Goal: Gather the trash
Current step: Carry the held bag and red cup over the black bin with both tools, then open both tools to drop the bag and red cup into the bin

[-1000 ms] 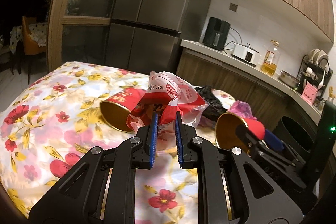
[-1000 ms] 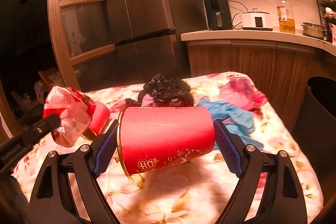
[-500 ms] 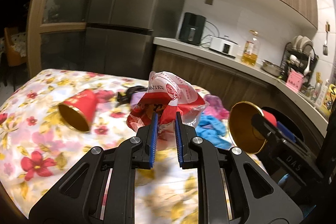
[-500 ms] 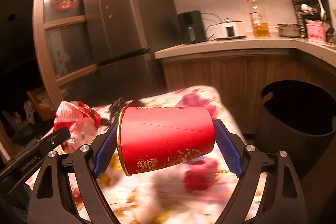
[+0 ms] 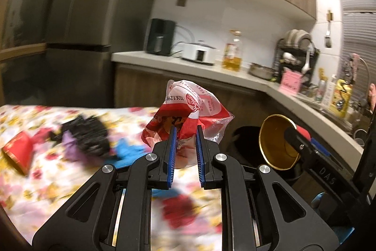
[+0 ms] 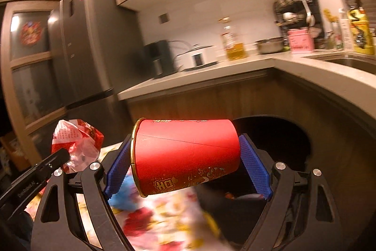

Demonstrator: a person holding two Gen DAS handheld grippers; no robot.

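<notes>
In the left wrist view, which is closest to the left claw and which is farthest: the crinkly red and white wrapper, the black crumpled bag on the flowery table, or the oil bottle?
1. Crinkly wrapper: pinched in the left claw.
2. Black crumpled bag: on the flowery table, off to the left.
3. Oil bottle: far back on the counter by the wall.

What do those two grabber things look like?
Both are black plastic frames with triangular cut-outs and round silver bolts. The left gripper and the right gripper each have jaws lined with bumpy bright blue pads. Small pale lettering is printed on their sides.
</notes>
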